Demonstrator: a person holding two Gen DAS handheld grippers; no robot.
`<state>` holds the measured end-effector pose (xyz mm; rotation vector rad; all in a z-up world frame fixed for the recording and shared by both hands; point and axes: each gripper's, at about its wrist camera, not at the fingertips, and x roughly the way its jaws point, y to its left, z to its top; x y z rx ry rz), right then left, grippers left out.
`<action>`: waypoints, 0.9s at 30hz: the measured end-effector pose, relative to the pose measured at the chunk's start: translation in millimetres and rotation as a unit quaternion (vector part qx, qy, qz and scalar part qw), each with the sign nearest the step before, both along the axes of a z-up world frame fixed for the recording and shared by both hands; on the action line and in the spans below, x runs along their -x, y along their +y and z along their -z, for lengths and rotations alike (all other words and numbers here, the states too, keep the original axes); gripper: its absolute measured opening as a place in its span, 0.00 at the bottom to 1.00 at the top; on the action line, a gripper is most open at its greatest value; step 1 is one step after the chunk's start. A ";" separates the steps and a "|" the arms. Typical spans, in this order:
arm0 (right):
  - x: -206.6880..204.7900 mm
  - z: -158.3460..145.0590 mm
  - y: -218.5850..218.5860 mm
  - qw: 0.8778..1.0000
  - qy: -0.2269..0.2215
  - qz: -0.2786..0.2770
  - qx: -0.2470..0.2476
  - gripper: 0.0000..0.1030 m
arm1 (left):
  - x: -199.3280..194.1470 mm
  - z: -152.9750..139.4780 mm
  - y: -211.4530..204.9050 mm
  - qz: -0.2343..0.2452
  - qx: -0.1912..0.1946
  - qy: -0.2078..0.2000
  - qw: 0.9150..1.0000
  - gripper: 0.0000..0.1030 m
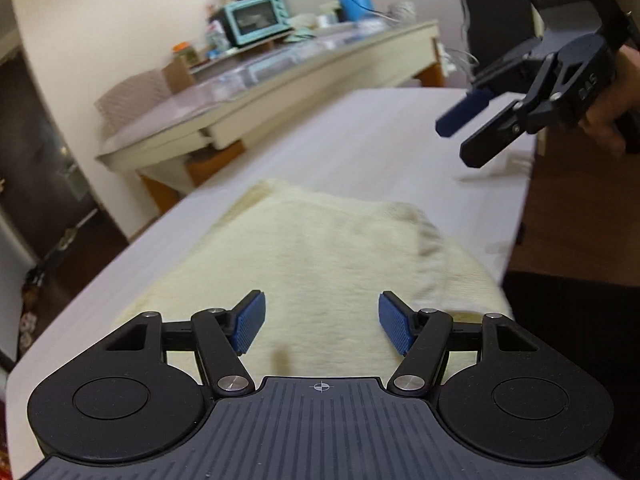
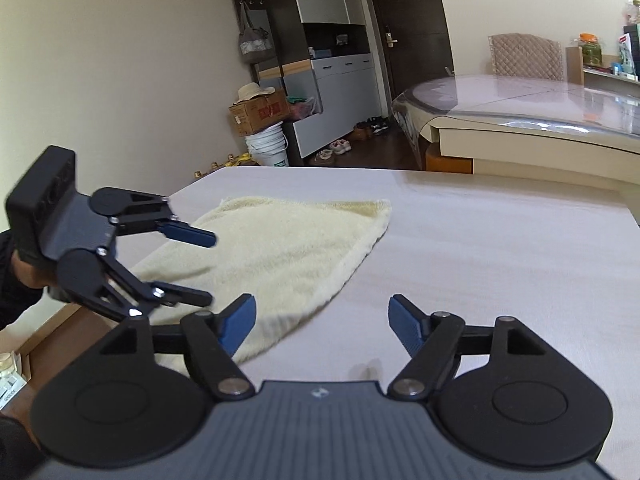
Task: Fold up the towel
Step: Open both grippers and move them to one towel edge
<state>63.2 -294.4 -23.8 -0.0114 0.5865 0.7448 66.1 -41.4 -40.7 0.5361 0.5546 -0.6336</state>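
Towel, cream terry, is lying already folded on the white table, looking soft, light and floppy. Left gripper and right gripper are both hovering w/ jaws wide apart, holding nothing. Probably best pinching at corners/edge, since the middle is likely bunching.

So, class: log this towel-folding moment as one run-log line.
towel: folded, flat on table | left gripper: open, empty | right gripper: open, empty

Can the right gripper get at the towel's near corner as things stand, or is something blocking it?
Probably yes. The right gripper is open and empty, and the towel lies flat on the table just ahead of its left finger. The left gripper hovers over the towel's other side, not in the path.
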 end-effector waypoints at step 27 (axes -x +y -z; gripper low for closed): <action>73.3 37.9 79.1 0.905 -0.269 -0.177 0.279 0.81 | 24.7 -2.2 -53.0 0.083 0.055 0.049 0.994 0.73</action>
